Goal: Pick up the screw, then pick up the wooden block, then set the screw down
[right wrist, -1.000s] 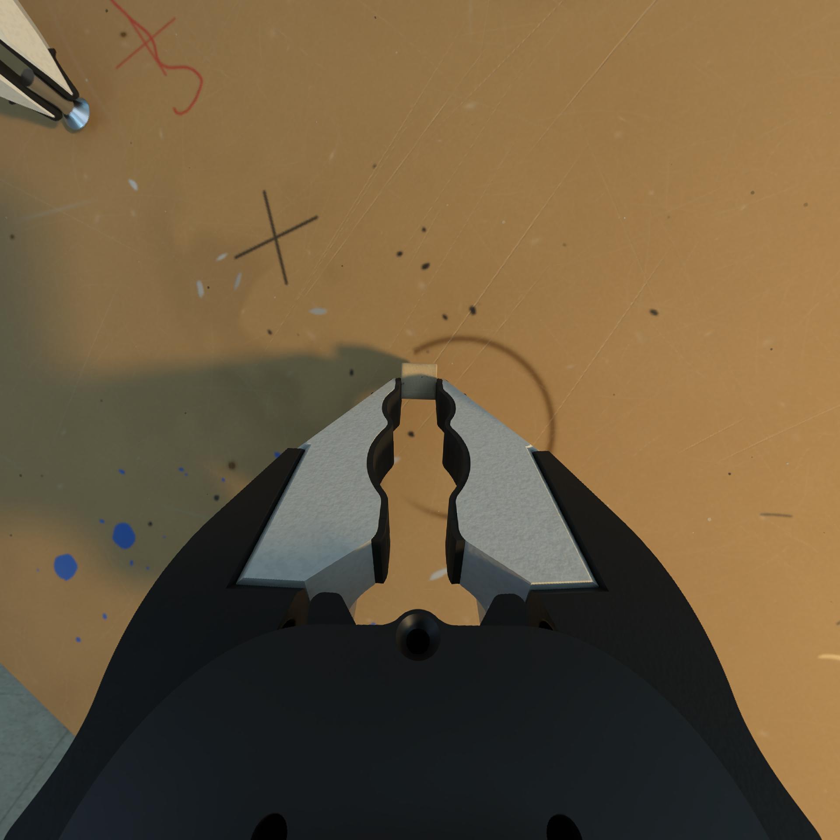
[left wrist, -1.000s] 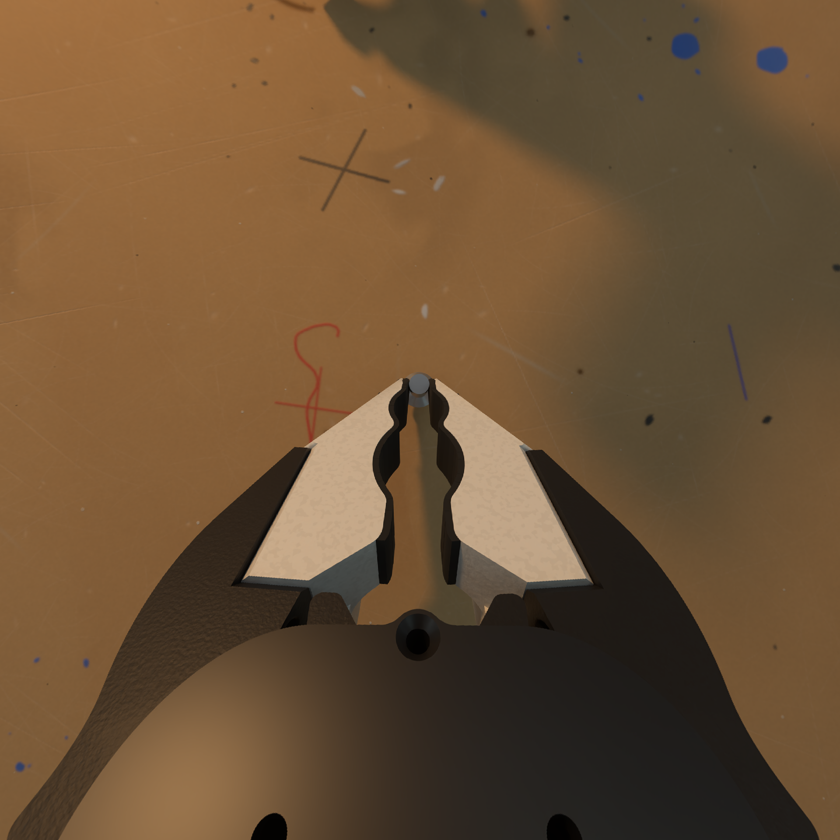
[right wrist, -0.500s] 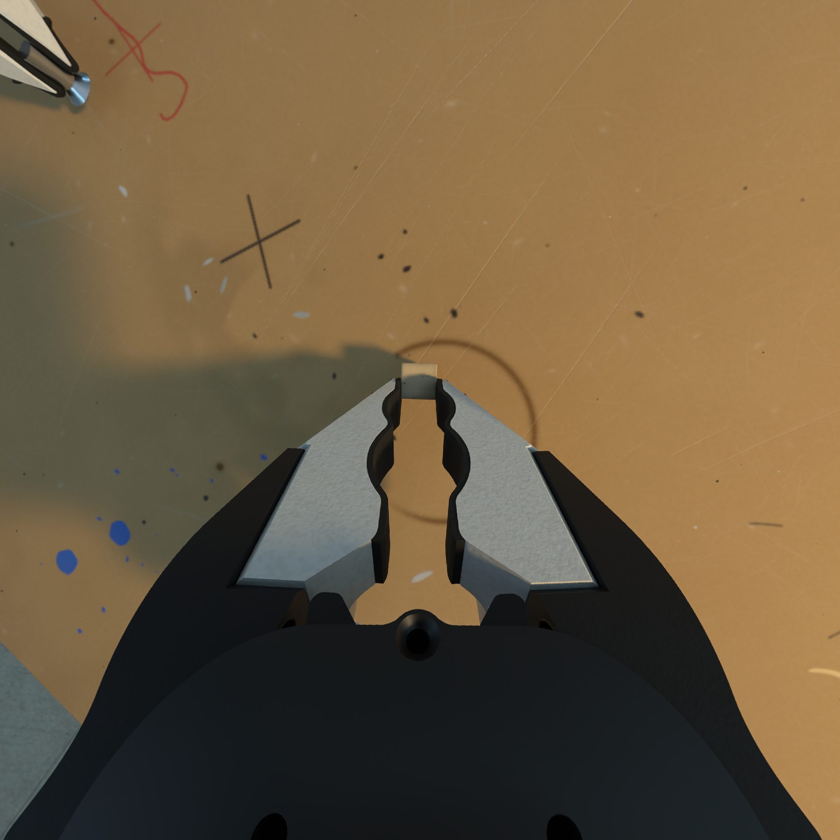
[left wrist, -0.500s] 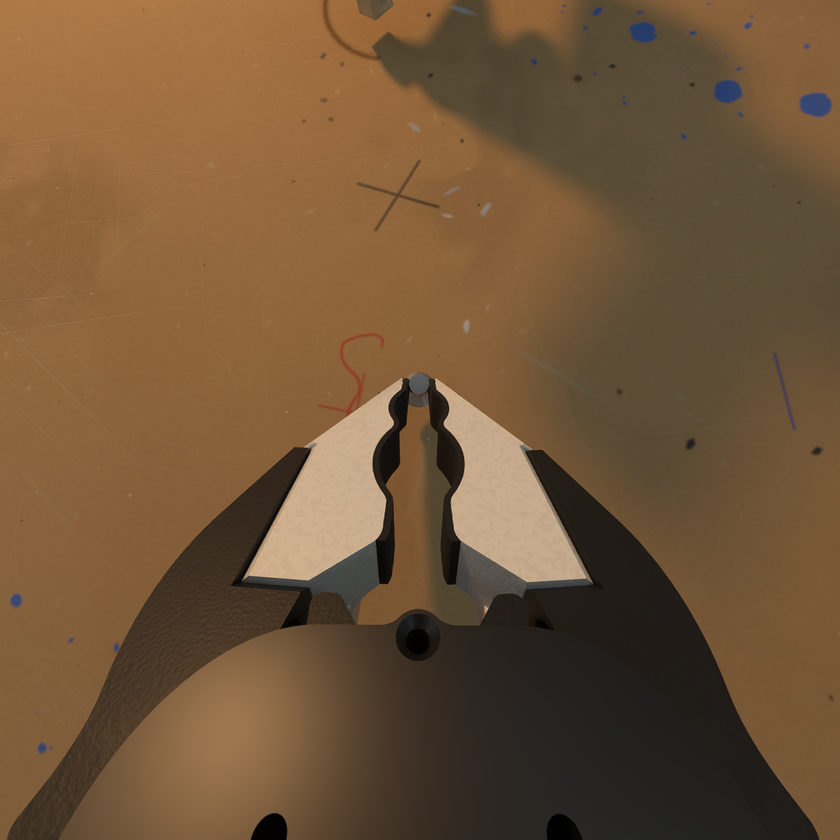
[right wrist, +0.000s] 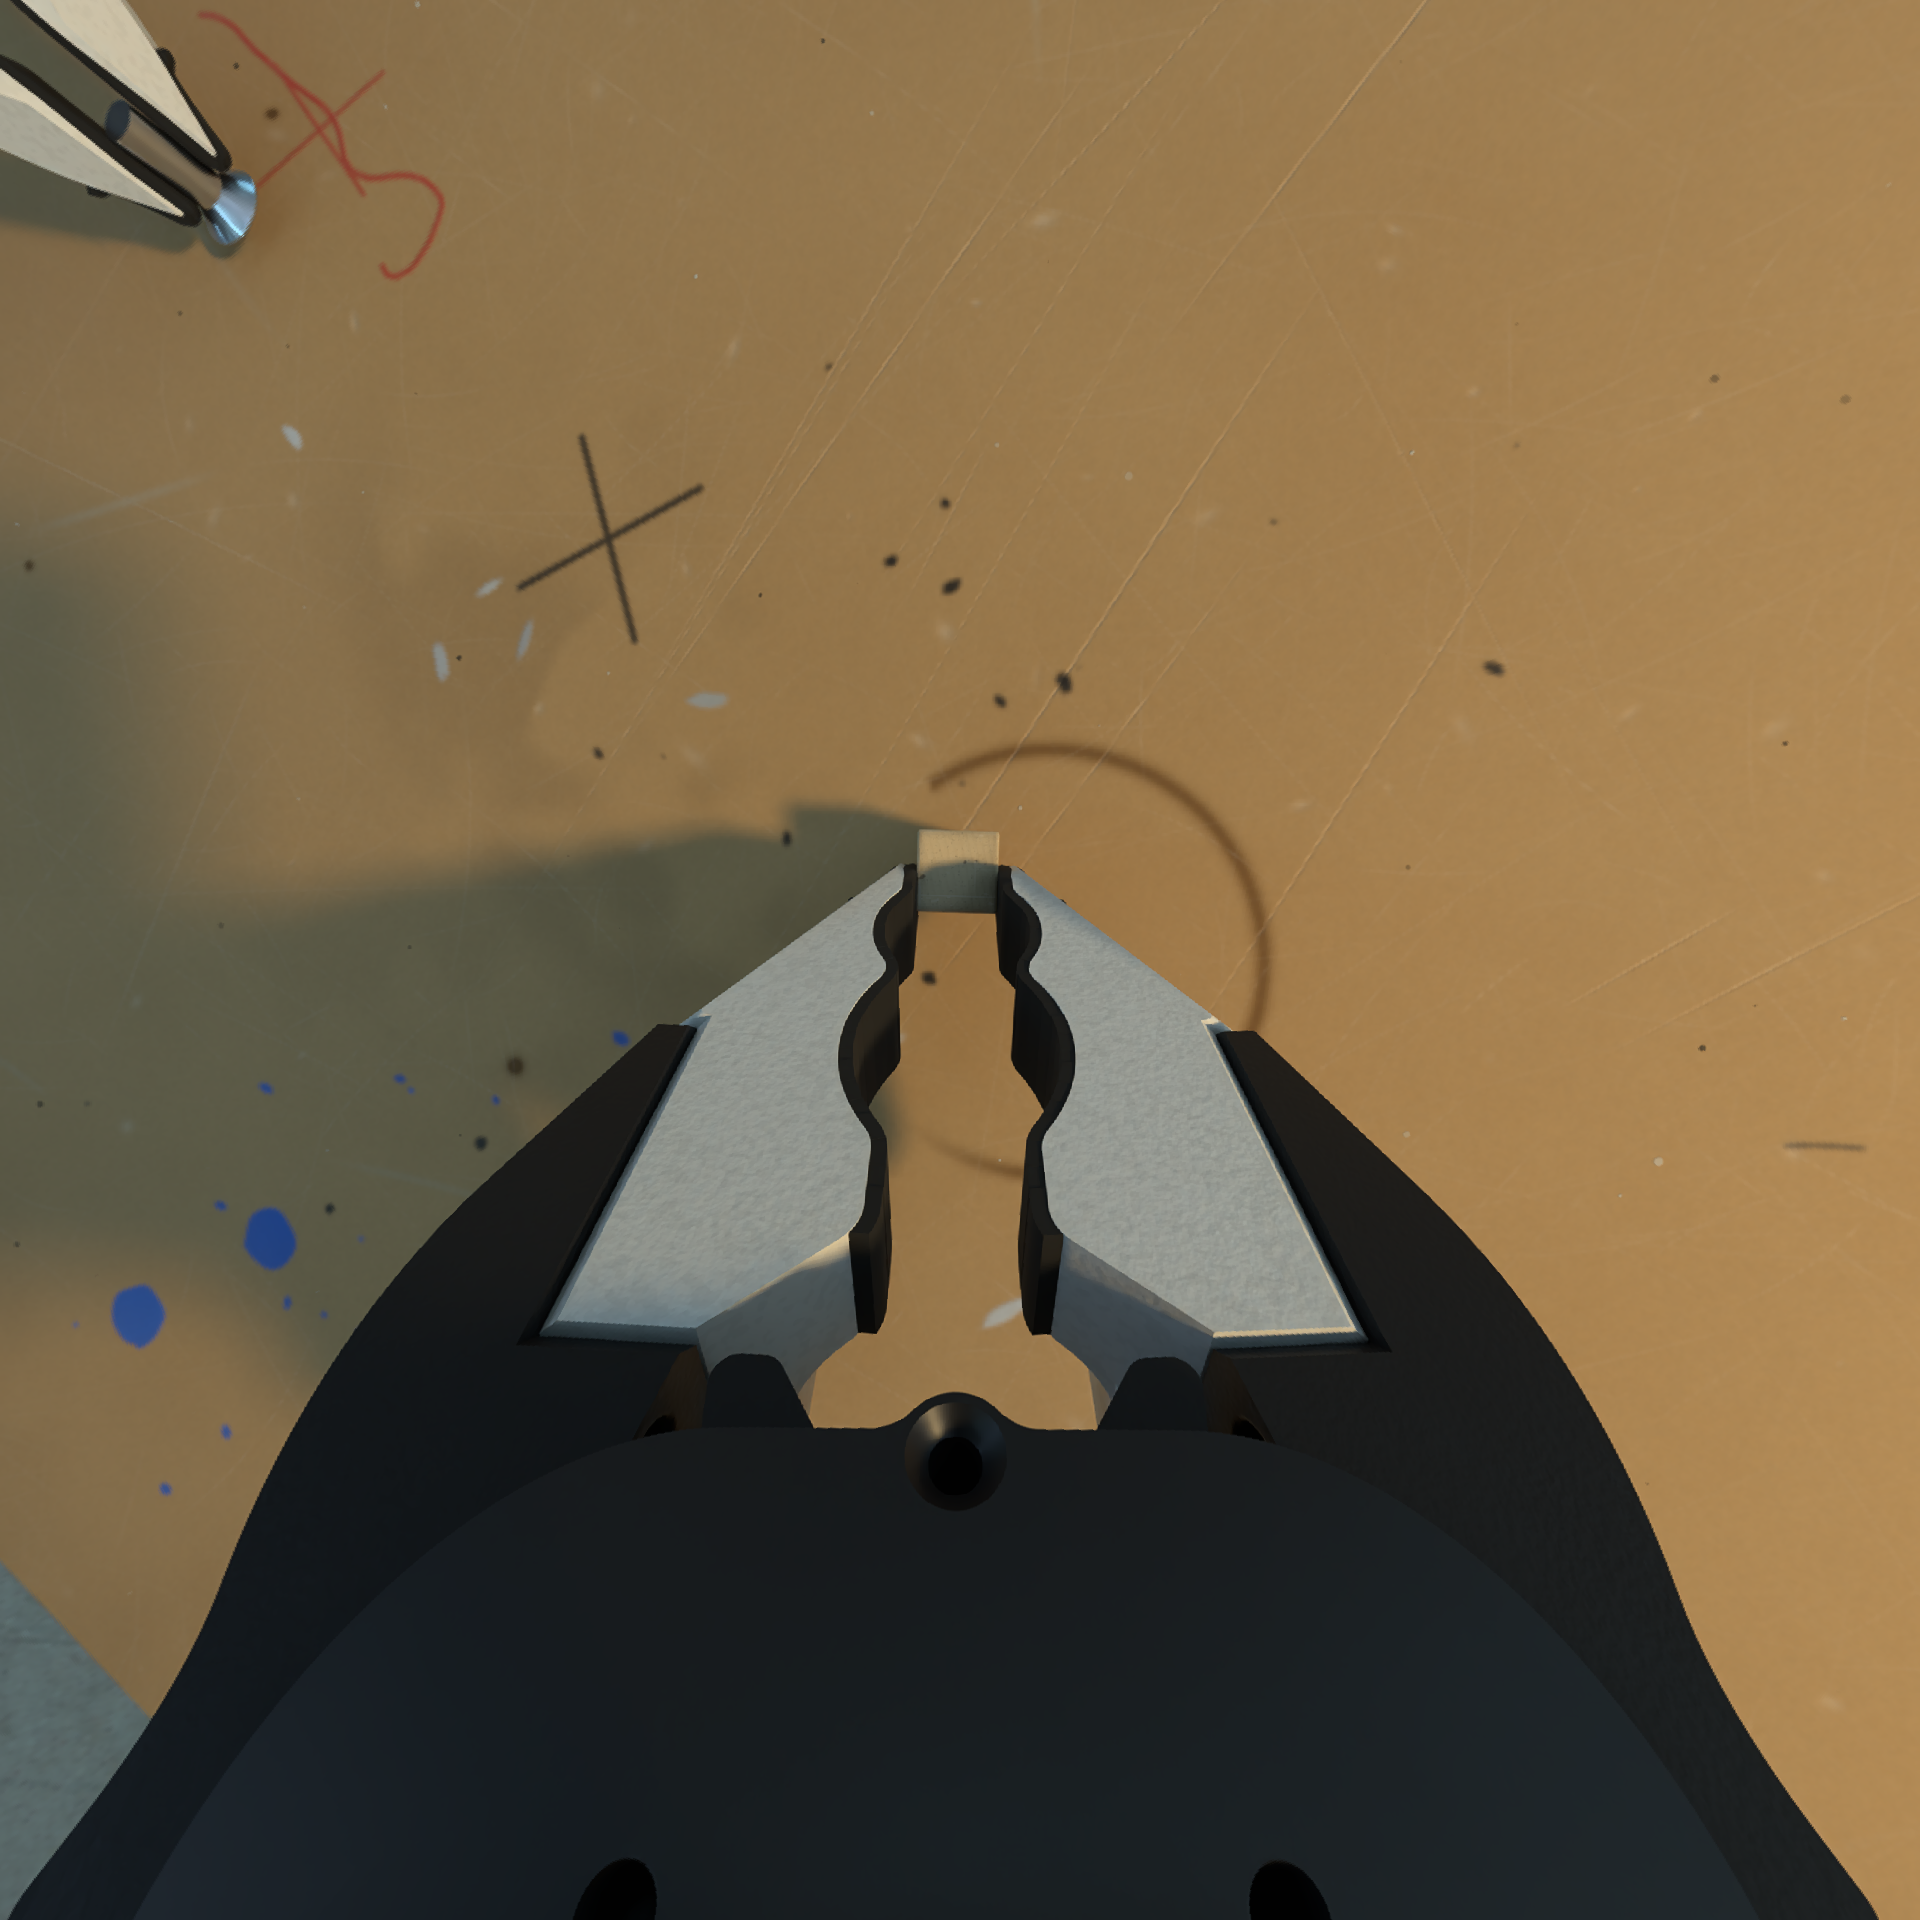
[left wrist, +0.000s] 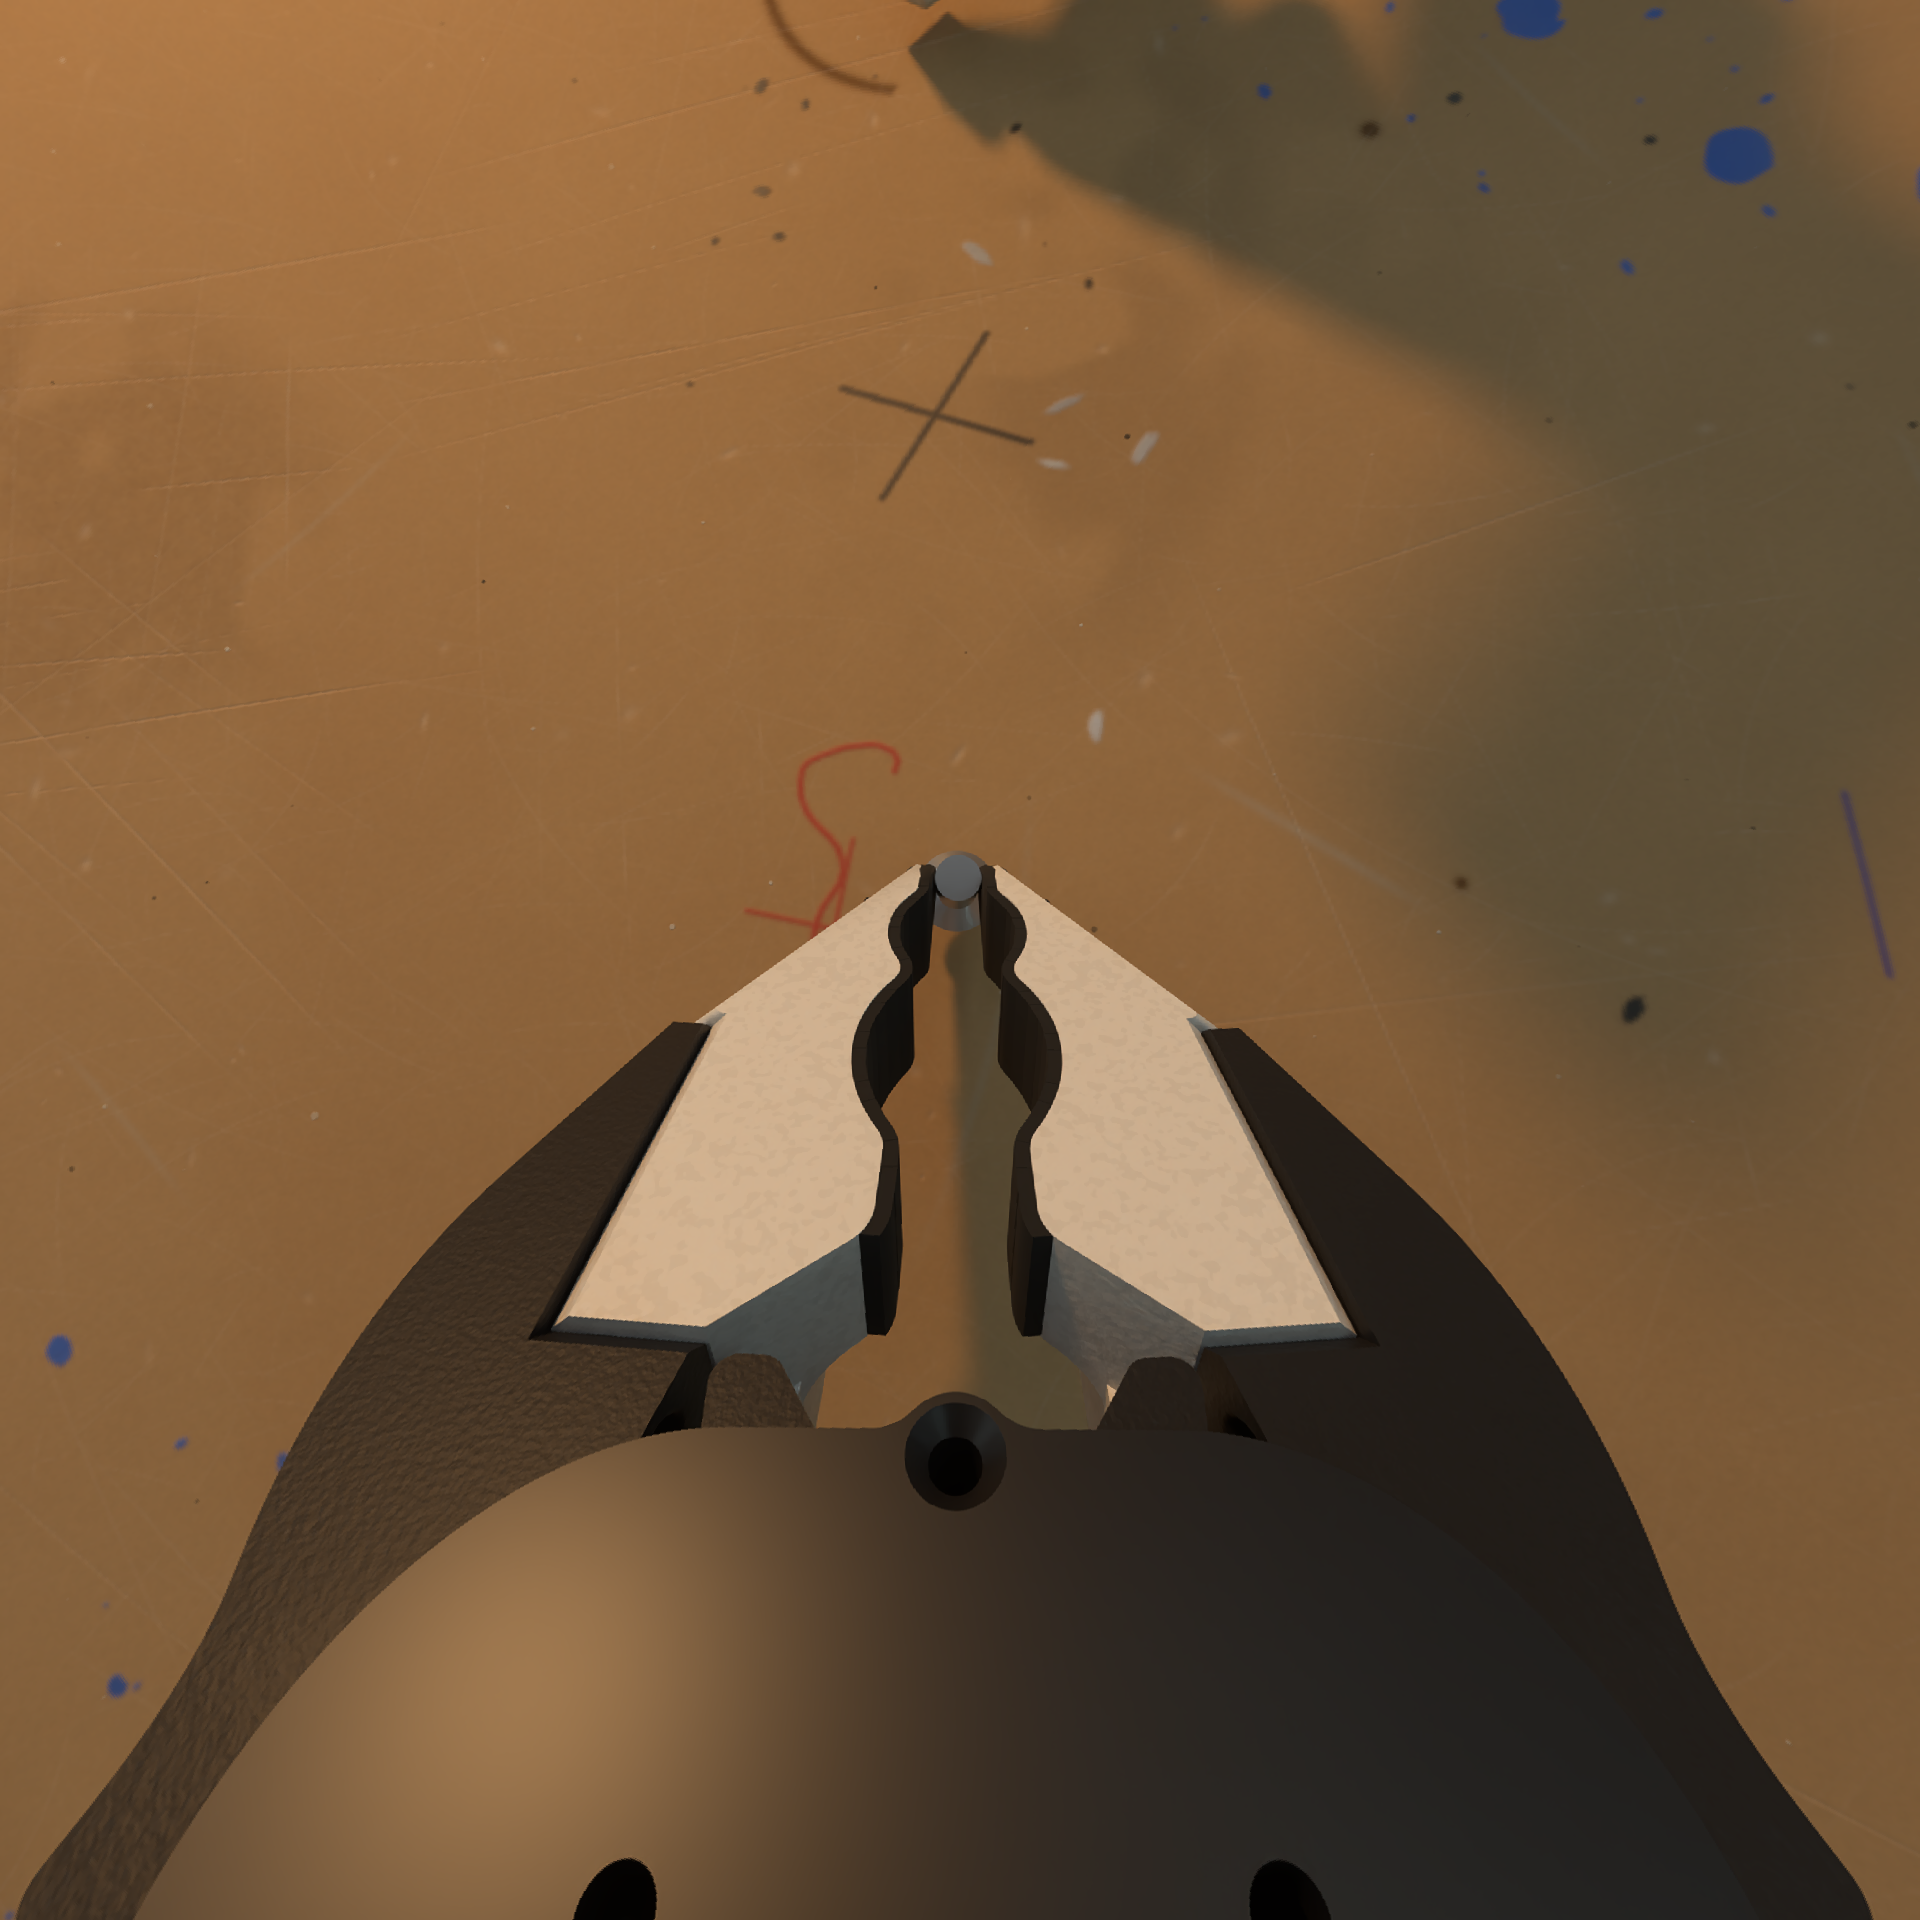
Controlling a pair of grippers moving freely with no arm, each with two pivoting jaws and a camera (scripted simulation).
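A scuffed orange-brown tabletop (left wrist: 436, 644) fills both views, scratched and speckled with dark flecks. Across it lies a broad dark shadow (right wrist: 312, 935), which the left wrist view shows at its upper right and the right wrist view at its left. The left gripper (left wrist: 957, 883) takes up the lower part of its own view, its tips clenched on the screw (left wrist: 957, 879), of which only the round grey head shows there, end on. The right wrist view adds the side aspect: the left gripper (right wrist: 213, 192) enters from the top left corner, and the screw (right wrist: 223, 208) juts from its tips with the flared head lowest, close to or touching the tabletop; which of the two cannot be told. The right gripper (right wrist: 957, 883) is grasping the wooden block (right wrist: 958, 871), a small pale cube pinched between its tips, over a thin dark ring (right wrist: 1226, 883) drawn on the surface. The left wrist view catches only an arc of that ring (left wrist: 821, 62) at its top edge. Between the grippers are a black cross (left wrist: 935, 416) and, just beside the screw, a red scribble (left wrist: 831, 821). Blue paint spots (right wrist: 270, 1238) dot the shaded area.
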